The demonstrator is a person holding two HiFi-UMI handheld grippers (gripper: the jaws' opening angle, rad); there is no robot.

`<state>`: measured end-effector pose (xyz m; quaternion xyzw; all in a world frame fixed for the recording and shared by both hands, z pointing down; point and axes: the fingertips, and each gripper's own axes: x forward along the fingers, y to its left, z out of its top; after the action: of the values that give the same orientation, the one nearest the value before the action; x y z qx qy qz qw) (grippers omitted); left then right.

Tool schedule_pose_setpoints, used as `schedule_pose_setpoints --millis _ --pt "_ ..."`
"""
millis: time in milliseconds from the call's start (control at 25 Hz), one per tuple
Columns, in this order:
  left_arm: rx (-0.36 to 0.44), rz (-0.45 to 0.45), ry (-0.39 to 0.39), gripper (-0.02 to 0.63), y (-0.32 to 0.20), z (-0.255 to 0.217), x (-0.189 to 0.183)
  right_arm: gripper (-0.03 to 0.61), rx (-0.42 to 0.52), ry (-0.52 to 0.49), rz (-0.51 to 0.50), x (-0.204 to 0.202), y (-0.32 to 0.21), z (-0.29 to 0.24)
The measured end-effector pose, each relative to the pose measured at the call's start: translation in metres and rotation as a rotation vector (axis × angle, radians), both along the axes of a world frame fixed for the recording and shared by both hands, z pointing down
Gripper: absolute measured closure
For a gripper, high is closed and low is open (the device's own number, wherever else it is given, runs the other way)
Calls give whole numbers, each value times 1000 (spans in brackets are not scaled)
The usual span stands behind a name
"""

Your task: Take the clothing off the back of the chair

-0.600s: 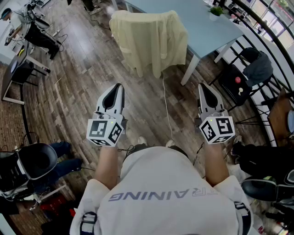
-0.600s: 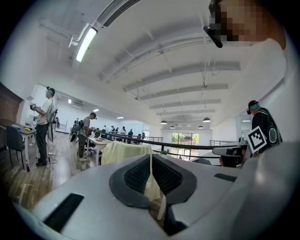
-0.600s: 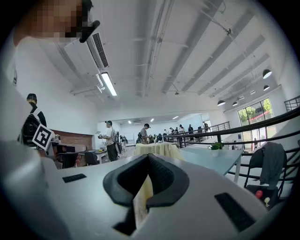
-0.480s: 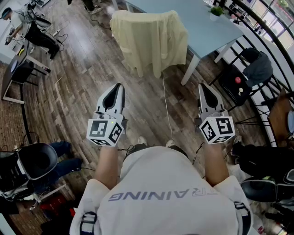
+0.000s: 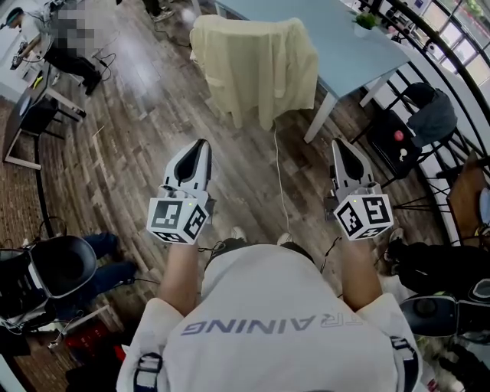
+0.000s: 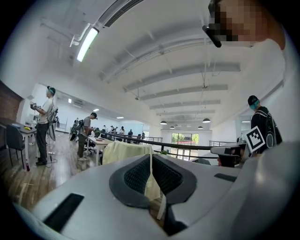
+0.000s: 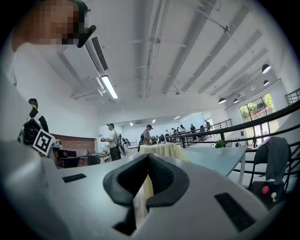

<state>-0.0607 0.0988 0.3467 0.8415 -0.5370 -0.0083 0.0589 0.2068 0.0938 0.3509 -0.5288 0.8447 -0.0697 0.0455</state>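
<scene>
Room: open office with a wood-plank floor (image 5: 145, 145); people at desks in the upper left of the head view.
Clothing: pale yellow garment (image 5: 256, 65), top centre of the head view, draped over the chair back and hanging down the near side; the chair itself is covered.
Table: light blue table (image 5: 348, 53) right behind the garment, with a small potted plant (image 5: 366, 21) at the top right.
Left tongs: left gripper (image 5: 200, 147), centre-left, held level; jaws closed together with nothing between them; well apart from the garment.
Right tongs: right gripper (image 5: 338, 145), centre-right, level; jaws closed and empty; also well short of the garment.
Cable: white cable (image 5: 279, 176) on the floor, running from below the garment toward the person's feet, between the two grippers.
Right edge: dark jacket (image 5: 431, 115) hung on a black chair (image 5: 394, 142) beside the railing (image 5: 452, 73).
</scene>
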Motion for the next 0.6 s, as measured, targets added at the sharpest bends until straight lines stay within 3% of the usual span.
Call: schedule_pose_setpoints --millis 600 --pt "-25 58 11 571 -5 9 -80 557 -11 10 18 -82 -11 -1"
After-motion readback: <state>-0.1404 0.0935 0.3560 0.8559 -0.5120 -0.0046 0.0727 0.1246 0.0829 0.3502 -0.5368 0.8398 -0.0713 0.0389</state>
